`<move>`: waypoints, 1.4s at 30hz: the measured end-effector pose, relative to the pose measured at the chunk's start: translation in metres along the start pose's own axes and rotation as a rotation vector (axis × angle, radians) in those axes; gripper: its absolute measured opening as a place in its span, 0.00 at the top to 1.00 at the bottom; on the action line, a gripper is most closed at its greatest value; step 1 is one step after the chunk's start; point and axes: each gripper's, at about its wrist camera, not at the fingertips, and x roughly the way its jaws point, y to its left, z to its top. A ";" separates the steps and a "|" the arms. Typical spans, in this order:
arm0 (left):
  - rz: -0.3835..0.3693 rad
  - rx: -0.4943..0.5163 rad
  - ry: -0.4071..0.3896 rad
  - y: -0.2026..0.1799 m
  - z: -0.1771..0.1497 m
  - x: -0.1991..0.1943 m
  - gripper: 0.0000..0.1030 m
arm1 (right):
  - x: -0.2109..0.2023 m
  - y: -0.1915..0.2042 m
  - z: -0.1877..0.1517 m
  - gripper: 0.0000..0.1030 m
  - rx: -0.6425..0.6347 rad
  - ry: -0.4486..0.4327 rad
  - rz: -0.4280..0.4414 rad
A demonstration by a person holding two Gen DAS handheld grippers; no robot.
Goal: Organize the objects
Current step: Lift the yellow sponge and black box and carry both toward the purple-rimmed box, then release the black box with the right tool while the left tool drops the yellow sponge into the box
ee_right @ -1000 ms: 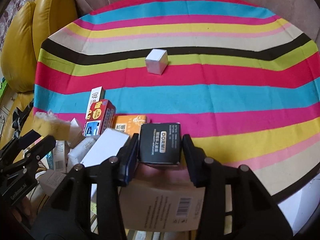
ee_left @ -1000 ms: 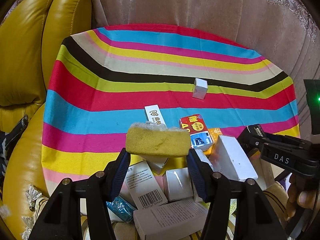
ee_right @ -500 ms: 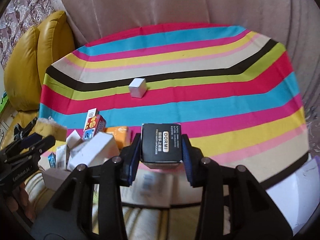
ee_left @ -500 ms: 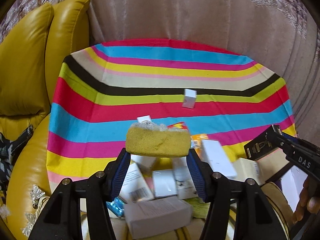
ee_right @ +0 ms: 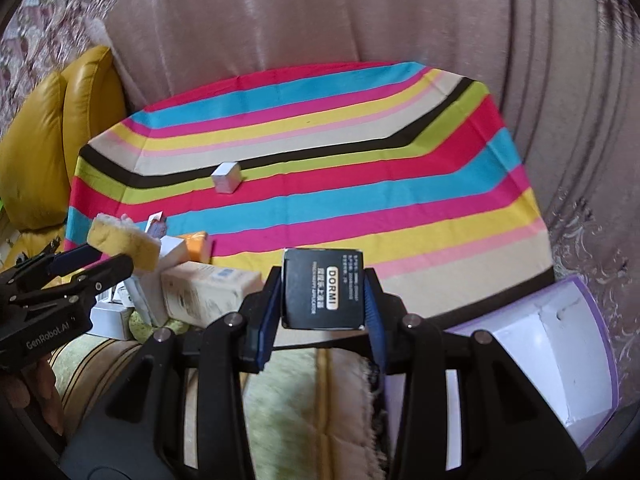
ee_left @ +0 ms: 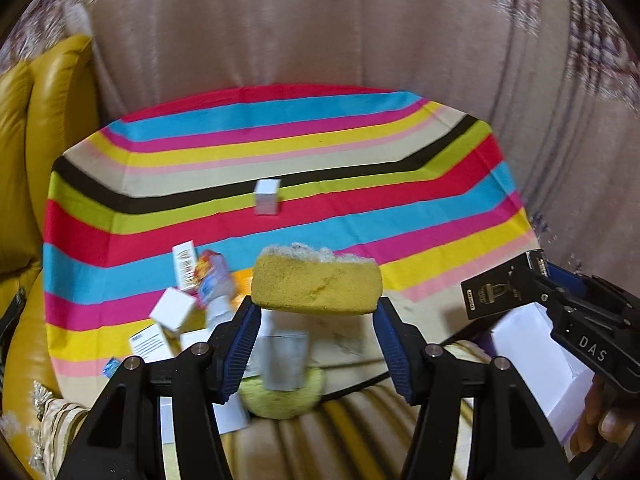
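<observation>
My left gripper (ee_left: 316, 312) is shut on a yellow sponge (ee_left: 316, 286) with a pale fuzzy top, held above the near edge of the striped tablecloth (ee_left: 360, 216). My right gripper (ee_right: 323, 292) is shut on a black box (ee_right: 322, 289) labelled DORMI, lifted over the table's near side. In the left wrist view that black box (ee_left: 498, 294) shows at the right; in the right wrist view the sponge (ee_right: 124, 242) shows at the left. A heap of small cartons (ee_left: 180, 308) lies at the table's near left. One small white box (ee_left: 267, 197) stands alone mid-table.
A white open box with a purple rim (ee_right: 560, 352) sits at the near right, below table level. A yellow leather sofa (ee_left: 36, 160) is on the left, a pinkish curtain (ee_left: 320, 32) behind. Striped and green fabric (ee_right: 304, 408) lies beneath the grippers.
Both grippers have pulled back and risen from the table, each keeping its load. The table and the heap of cartons look smaller and farther now; the purple-rimmed box has come into view.
</observation>
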 end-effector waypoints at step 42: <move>-0.497 0.327 0.430 -0.227 -0.028 0.078 0.21 | -0.006 -0.192 -0.114 0.39 0.330 0.197 -0.247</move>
